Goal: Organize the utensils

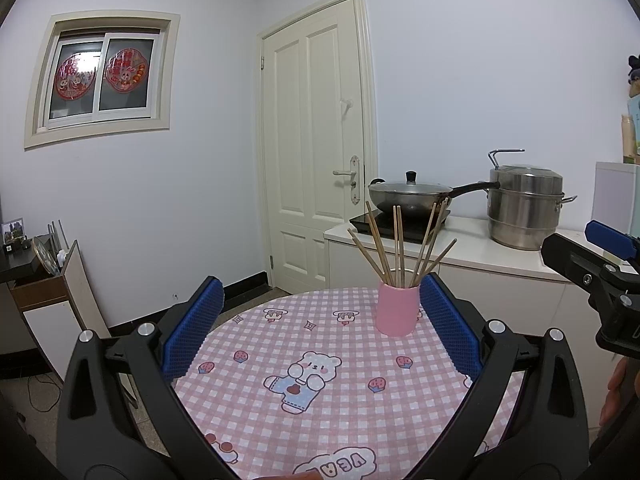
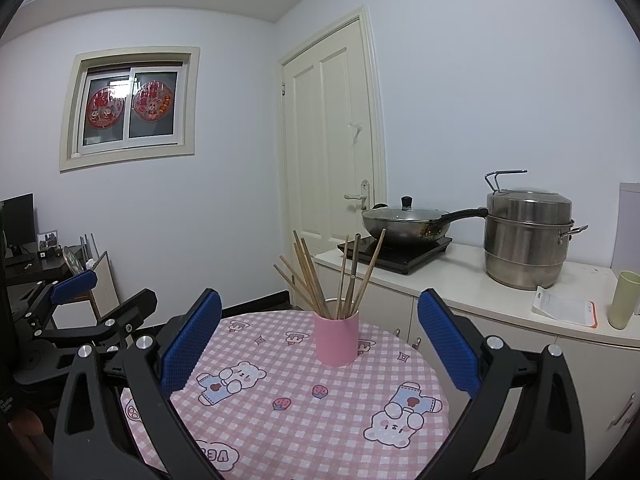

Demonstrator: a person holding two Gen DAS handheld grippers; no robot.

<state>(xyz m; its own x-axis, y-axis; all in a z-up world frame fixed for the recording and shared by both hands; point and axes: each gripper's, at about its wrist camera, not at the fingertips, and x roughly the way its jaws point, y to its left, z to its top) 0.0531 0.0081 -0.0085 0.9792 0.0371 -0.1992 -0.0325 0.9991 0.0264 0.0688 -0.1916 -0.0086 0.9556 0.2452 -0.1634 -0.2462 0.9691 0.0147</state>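
Both grippers are spread wide and empty, held level above the near edge of the round table (image 2: 304,432), and pointed at the pink cup (image 2: 336,340).

Left gripper (image 1: 320,332): jaws fully apart, nothing between the blue pads (image 1: 196,328). In its own view the cup (image 1: 397,310) sits just inside the right pad, so this gripper is offset to the left of the cup.

Right gripper (image 2: 320,340): also released, pads (image 2: 448,344) wide, with the cup near the centre of the gap but further out and not enclosed. It sits beside the left one; each shows at the edge of the other's view.

Chopsticks (image 2: 320,280) all stand in the cup, fanned out and leaning on the rim, some left and some right. My read: the cup is the collection holder, set toward the far side of the table to leave the near side free. No loose utensils visible on the checked tablecloth (image 1: 320,400), so the task looks done or nearly so. The pose reads as retract or standby, not approach.

Behind the cup: counter (image 2: 460,280) with a lidded wok (image 2: 404,222) on an induction hob, and a steel steamer pot (image 2: 524,236) right of the wok. Further right sits a green cup (image 2: 622,300). Door (image 2: 332,152) and window (image 2: 128,108) are on the far walls.

Risk if the cup is regripped: it's top-heavy with the leaning sticks, so it's likely to tip.
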